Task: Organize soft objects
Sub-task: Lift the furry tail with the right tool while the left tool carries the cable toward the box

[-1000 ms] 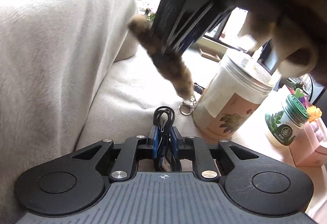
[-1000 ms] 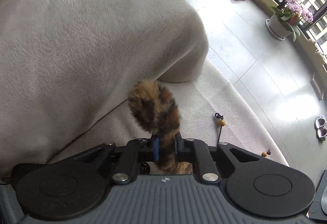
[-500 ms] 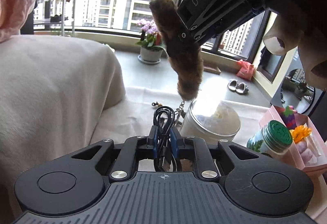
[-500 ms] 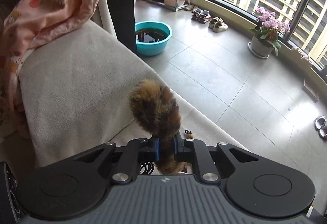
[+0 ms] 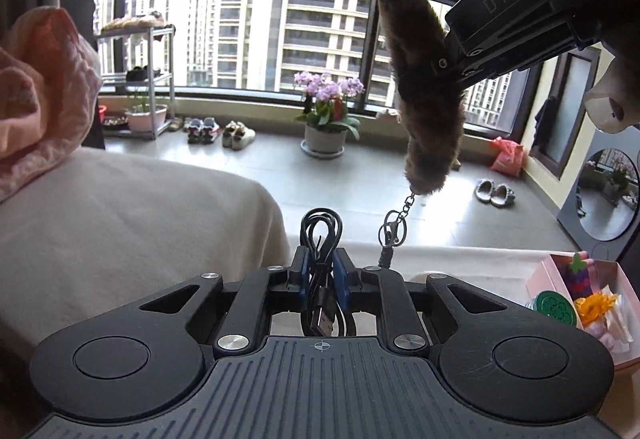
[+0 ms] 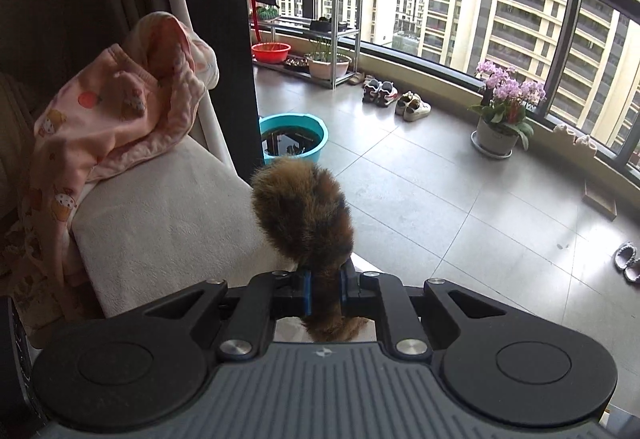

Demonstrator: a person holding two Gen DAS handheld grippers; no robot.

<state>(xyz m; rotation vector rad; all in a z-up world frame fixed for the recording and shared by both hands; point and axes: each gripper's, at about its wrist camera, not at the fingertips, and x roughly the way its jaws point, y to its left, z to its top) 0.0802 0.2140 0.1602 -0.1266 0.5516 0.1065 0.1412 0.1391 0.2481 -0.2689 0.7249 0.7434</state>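
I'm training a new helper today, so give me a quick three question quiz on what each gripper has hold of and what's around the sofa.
1. True or false: the left gripper is shut on a bundled black cable.
2. What does the right gripper hold? A) a pink blanket B) a furry tail keychain C) a slipper
3. Fill in: the keychain's metal clasp hangs ____ the fur.

Key: 1 true. 2 B, its fingers pinch the fur. 3 below, free in the air, in the left wrist view.
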